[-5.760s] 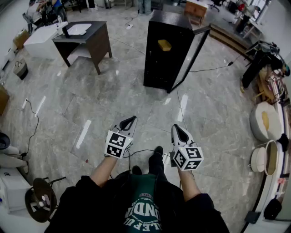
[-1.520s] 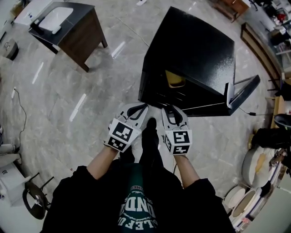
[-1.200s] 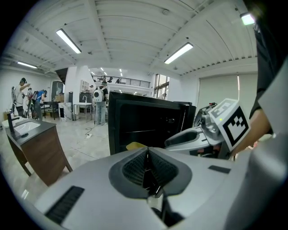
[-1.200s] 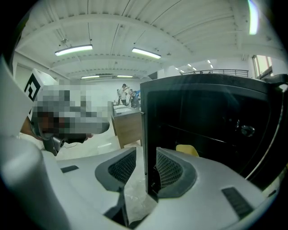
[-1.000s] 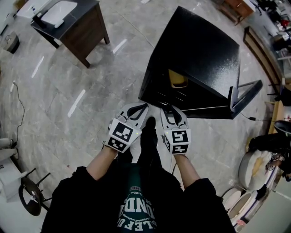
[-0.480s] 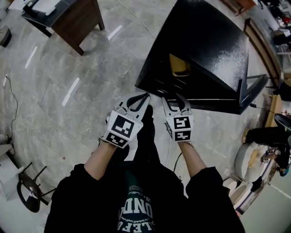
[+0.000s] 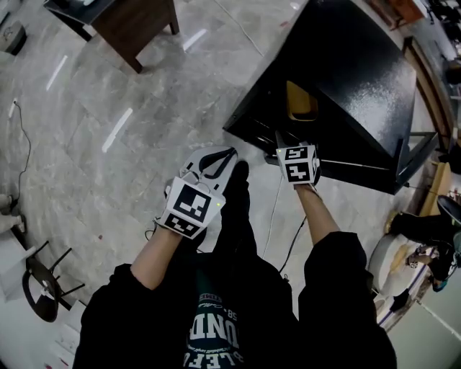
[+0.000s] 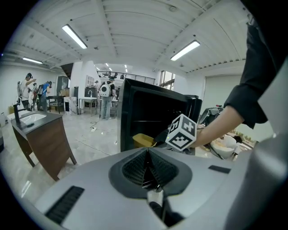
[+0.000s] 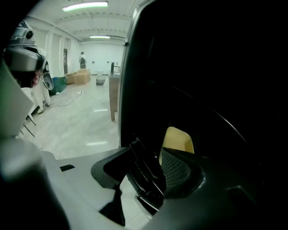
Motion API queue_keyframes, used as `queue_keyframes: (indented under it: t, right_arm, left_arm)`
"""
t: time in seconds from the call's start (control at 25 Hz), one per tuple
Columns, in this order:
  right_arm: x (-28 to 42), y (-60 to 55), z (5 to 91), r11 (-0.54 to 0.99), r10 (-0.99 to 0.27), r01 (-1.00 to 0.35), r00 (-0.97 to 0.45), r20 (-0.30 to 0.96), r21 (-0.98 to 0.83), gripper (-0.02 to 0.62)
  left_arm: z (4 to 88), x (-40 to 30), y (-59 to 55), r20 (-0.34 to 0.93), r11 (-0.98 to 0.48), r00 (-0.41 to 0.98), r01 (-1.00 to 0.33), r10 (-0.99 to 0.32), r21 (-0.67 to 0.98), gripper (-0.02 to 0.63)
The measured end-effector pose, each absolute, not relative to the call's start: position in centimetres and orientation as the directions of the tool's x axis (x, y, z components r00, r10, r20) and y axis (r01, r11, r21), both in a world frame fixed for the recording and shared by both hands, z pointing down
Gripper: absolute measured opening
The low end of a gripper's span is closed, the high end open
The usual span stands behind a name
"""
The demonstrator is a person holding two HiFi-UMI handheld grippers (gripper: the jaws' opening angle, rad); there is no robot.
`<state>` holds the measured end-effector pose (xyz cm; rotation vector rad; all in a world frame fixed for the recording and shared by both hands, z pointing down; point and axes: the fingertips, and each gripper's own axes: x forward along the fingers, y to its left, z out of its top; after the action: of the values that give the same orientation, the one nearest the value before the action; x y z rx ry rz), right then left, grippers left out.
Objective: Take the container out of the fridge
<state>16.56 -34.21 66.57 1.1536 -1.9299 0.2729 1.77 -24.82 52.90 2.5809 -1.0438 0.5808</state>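
A yellow container (image 7: 301, 101) stands on a shelf inside the black fridge (image 7: 353, 65), whose door (image 7: 412, 154) hangs open at the right. My right gripper (image 7: 286, 142) reaches into the fridge opening just below the container. Its jaws are opening, and the container (image 9: 178, 139) shows beyond them, apart from the pads (image 9: 176, 170). My left gripper (image 7: 218, 158) is held back over the floor by my foot, shut with nothing in it. From the left gripper view the container (image 8: 143, 140) sits low in the fridge beside the right gripper's marker cube (image 8: 182, 132).
A dark wooden table (image 7: 140, 18) stands at the far left. A black stool (image 7: 39, 285) is at the lower left and white bowls (image 7: 392, 252) at the right. A cable (image 7: 274, 209) runs across the marble floor. People stand far off in the hall (image 8: 104, 96).
My right gripper has gone forward from beside the left one into the fridge opening, and its jaws have spread. The fridge has come closer in view. The left gripper has stayed put.
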Motion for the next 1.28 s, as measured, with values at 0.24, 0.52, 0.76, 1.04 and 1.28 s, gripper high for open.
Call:
queue_keyframes:
  t: [0.24,0.52,0.76,1.04,1.28]
  right_arm:
    - [18.5,-37.3,70.5,0.6,-0.544,-0.747,-0.12,0.83,0.285,0.192]
    - [19.5,-40.0,73.3,0.692,-0.453,-0.656,-0.068,0.889,0.302,0.193]
    - [19.5,-40.3,75.3,0.738,-0.32,-0.643,-0.066,0.945,0.205,0.192]
    - [20.4,-40.0,76.7,0.769,-0.267,-0.601,0.006,0.964,0.216,0.16]
    - [20.5,-40.4,76.2,0.778,-0.299,-0.577,0.008,0.954,0.249,0.061]
  left_arm:
    - [54.7,0.2,-24.2,0.503,-0.666,0.627,-0.735,-0.594,0.13,0.015]
    - [55.3,-1.1,-24.4,0.533,-0.639,0.602,-0.756,-0.595,0.14,0.016]
    - [55.9,-1.6,-25.5,0.543,-0.614,0.583,-0.775,-0.604,0.149,0.016]
    - [55.9,-1.6,-25.7,0.549,-0.597,0.568,-0.789,-0.614,0.148,0.015]
    - [56.0,-1.5,-25.6,0.552,-0.585,0.557,-0.797,-0.621,0.147,0.015]
